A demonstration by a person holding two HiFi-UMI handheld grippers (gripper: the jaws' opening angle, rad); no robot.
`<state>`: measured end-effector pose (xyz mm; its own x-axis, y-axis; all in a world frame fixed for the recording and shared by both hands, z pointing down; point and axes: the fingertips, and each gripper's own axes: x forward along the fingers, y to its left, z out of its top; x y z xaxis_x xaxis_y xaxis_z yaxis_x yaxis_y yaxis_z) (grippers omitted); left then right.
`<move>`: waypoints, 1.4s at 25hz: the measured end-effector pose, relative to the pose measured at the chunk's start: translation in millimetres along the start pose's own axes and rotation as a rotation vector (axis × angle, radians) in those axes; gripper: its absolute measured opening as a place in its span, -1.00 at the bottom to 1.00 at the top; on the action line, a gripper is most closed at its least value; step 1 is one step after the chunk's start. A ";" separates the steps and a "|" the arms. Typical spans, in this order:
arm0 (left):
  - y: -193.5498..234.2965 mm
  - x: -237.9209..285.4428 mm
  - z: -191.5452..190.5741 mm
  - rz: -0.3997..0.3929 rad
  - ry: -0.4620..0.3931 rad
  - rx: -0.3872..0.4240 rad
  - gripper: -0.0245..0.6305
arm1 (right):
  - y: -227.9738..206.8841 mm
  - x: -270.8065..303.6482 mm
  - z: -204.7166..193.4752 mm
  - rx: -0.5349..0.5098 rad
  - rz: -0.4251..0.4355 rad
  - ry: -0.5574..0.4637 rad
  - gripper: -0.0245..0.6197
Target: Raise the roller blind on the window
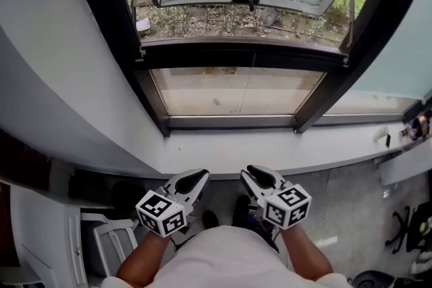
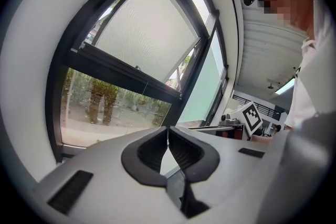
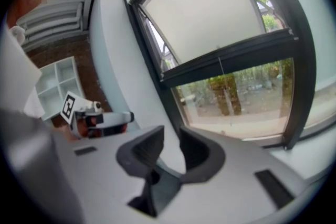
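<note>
Holds left gripper clenched on nothing and right gripper released, side by side, with blind ahead and above, covering upper window.

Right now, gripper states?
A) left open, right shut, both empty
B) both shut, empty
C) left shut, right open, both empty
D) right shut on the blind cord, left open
C: in its own view the left gripper has its jaws pressed together with nothing between them, and the right gripper shows a clear gap between its jaws with nothing in it.
</note>
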<state>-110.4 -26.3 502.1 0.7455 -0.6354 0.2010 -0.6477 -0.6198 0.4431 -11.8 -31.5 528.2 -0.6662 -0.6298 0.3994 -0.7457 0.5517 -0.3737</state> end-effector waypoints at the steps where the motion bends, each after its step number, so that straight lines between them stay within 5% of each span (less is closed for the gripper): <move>1: 1.9 2.5 0.8 0.005 -0.001 0.000 -0.83 | -2.7 2.9 1.6 -0.001 0.006 0.002 -0.66; 23: 18.0 122.1 44.3 0.160 -0.051 0.029 -0.83 | -122.2 25.6 64.7 -0.073 0.140 0.057 -0.66; 35: 37.5 111.8 58.5 0.143 -0.036 0.065 -0.83 | -118.8 42.0 66.3 -0.024 0.121 0.044 -0.66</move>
<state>-60.5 -147.5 490.1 0.6394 -0.7347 0.2265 -0.7568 -0.5494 0.3540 49.7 -159.8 533.9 -0.7512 -0.5334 0.3888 -0.6592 0.6358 -0.4014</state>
